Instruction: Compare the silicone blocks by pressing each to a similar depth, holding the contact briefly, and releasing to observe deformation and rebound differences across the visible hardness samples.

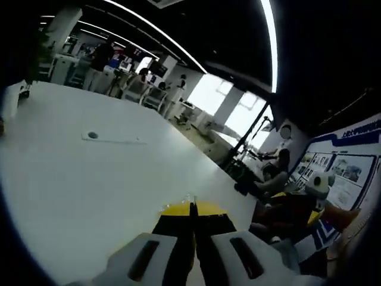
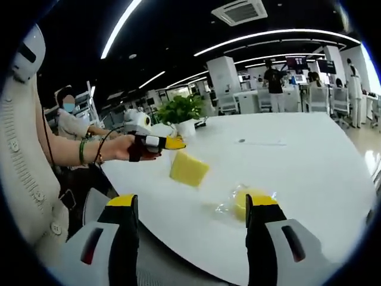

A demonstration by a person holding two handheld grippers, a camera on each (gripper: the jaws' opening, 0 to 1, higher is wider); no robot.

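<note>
A wide white counter (image 2: 309, 161) carries the work. In the right gripper view a potted plant (image 2: 180, 113) stands at its far left edge, and a small round fitting with a flat strip (image 2: 260, 142) lies farther out on the bare top. Desks, chairs and standing people fill the office behind. A white chair back (image 2: 24, 155) rises close on the left.

The right gripper (image 2: 191, 214) has its fingers (image 2: 126, 229) spread wide with nothing between them. Beyond them, a yellow block (image 2: 189, 168) sits tilted on the counter, between the two fingers as seen and well apart from both. A second yellow block in clear wrapping (image 2: 249, 201) lies just beside the right-hand finger tip; whether they touch cannot be told.

A hand (image 2: 119, 149) with a green wristband holds the left gripper (image 2: 162, 143) at the counter's edge, near the tilted block. In the left gripper view, the left gripper (image 1: 191, 229) has its fingers pressed together, yellow tips meeting, nothing seen held, pointing over bare counter (image 1: 89, 190). A seated person (image 1: 271, 176) is off the counter's right edge.
</note>
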